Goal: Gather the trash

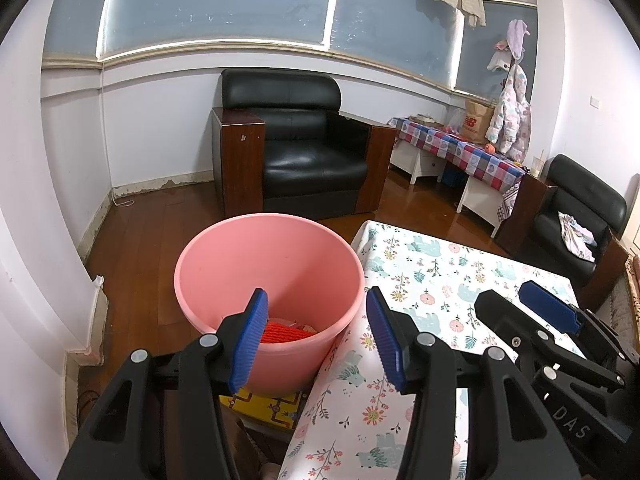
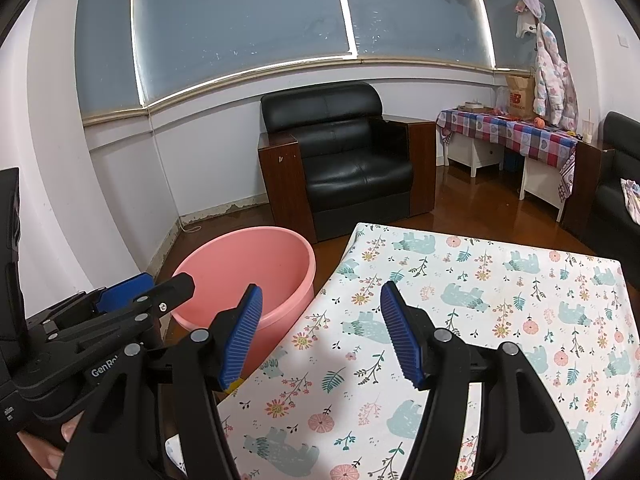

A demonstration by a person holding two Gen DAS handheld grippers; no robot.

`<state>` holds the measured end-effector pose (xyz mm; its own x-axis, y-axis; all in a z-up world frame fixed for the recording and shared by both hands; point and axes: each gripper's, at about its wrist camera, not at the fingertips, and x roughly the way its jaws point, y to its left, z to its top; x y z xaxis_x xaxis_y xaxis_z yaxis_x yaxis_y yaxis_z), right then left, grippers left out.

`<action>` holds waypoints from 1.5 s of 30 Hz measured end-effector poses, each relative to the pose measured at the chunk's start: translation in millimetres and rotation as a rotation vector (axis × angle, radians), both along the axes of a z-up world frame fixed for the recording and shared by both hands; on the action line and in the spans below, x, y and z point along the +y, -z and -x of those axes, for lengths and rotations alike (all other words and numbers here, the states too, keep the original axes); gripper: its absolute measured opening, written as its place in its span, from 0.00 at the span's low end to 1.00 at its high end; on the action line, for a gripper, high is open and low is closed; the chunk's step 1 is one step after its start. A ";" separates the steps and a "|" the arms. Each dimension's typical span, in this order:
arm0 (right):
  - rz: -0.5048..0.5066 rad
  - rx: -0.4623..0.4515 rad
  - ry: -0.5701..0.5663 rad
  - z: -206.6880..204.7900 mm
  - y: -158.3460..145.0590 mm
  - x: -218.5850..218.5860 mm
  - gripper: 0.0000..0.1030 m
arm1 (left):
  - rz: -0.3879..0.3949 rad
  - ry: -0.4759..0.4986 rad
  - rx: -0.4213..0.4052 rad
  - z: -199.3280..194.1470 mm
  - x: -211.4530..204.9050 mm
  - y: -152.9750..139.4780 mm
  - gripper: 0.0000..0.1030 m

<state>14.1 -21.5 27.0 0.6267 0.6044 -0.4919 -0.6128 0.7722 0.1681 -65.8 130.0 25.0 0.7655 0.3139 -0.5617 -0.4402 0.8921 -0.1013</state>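
A pink plastic bin [image 1: 272,264] stands on the floor against the left edge of a table draped in a floral cloth [image 1: 432,276]. Red netting and bits of trash [image 1: 284,330] lie at its bottom. My left gripper [image 1: 316,304] hovers open over the bin's near rim and the table corner, nothing between its blue pads. My right gripper [image 2: 320,300] is open too, empty, above the cloth's left part, with the bin [image 2: 248,268] to its left. Each gripper appears in the other's view: the right one [image 1: 516,300] and the left one [image 2: 148,280].
A black leather armchair [image 1: 296,148] with wooden sides stands beyond the bin. A low bench with a checked cloth [image 1: 460,144] and a paper bag lines the right wall, with a second black chair [image 1: 576,216] nearby. A yellow patterned mat [image 1: 264,404] lies under the bin.
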 end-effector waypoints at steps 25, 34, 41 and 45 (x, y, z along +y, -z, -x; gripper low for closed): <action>0.002 0.000 0.000 0.6 -0.7 -0.2 0.60 | 0.000 0.002 0.002 0.4 -2.4 0.5 0.49; 0.003 0.003 0.002 0.2 -1.6 -5.4 0.60 | -0.004 0.009 0.008 -0.2 -9.9 -0.7 0.49; 0.004 0.006 0.002 -0.5 -1.5 -7.7 0.60 | -0.004 0.011 0.014 -3.5 -8.8 0.3 0.49; 0.005 0.006 0.002 -0.5 -1.5 -7.6 0.60 | -0.003 0.013 0.016 -4.6 -7.9 0.7 0.49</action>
